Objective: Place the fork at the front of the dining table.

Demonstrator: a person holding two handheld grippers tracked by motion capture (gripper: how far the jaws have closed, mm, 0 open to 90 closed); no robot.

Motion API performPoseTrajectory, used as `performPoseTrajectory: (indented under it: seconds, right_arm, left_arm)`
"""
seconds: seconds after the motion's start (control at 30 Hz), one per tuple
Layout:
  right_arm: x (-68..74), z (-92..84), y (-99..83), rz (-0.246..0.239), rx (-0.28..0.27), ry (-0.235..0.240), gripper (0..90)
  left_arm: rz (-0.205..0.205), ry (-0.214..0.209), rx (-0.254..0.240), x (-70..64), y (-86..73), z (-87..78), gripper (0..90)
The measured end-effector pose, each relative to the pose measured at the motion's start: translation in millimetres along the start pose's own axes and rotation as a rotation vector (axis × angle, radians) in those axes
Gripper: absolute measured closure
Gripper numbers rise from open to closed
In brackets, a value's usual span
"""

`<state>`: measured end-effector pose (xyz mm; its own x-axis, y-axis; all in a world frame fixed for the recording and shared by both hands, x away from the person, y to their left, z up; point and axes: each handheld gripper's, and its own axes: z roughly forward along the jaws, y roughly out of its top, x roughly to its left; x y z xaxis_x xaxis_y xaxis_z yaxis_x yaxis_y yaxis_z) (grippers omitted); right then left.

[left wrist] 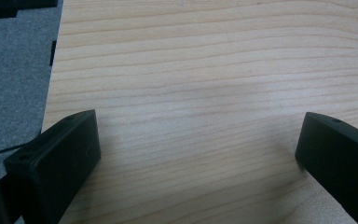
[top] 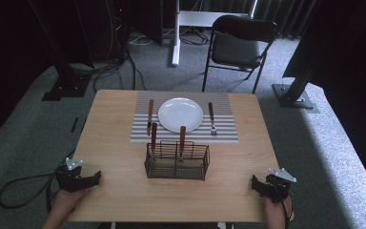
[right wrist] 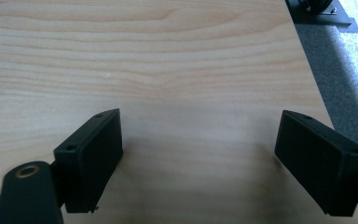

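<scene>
In the high view the person is cut off at the bottom edge, so just a hand and part of a forearm show behind each tool, and the small utensil heads are too blurred to name with full certainty. The left gripper [top: 91, 180] rests at the near left corner of the pale wooden table [top: 119, 191], the right gripper [top: 256, 185] at the near right corner, both well apart from everything else on it. Each gripper's own view shows its two matte black, blocky jaws standing wide apart over bare, finely grained wood, with nothing between them. Mid-table stands a dark wire caddy [top: 177, 161], rectangular and open-meshed; two wooden handles [top: 182, 135] rise upright from it, and what their lower ends are is hidden by the mesh. Just behind it lies a grey-and-white striped placemat [top: 224, 132], bearing a round, smooth white plate [top: 180, 115] at its centre. A wooden-handled knife [top: 149, 117] lies to the left of the plate, and what looks like a fork [top: 211, 119] lies to the right. A black folding chair [top: 238, 47] stands on grey carpet beyond the far edge.
</scene>
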<state>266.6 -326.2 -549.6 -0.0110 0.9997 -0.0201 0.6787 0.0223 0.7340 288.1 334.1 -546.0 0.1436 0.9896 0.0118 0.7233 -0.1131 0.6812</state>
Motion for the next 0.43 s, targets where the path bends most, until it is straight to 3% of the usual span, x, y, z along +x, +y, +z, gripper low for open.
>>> performPoseTrajectory:
  seconds: [0.13,0.43]
  right_arm:
    - [-4.6,-2.5,-3.1,0.034,0.013,0.018,13.8]
    - [-4.0,-2.0,-2.8,0.029,0.016,0.017,13.0]
  left_arm:
    - [0.0,0.0,0.0,0.0,0.0,0.0,0.0]
    - [-0.002,0.002,0.0,-0.2,0.1,0.1,0.0]
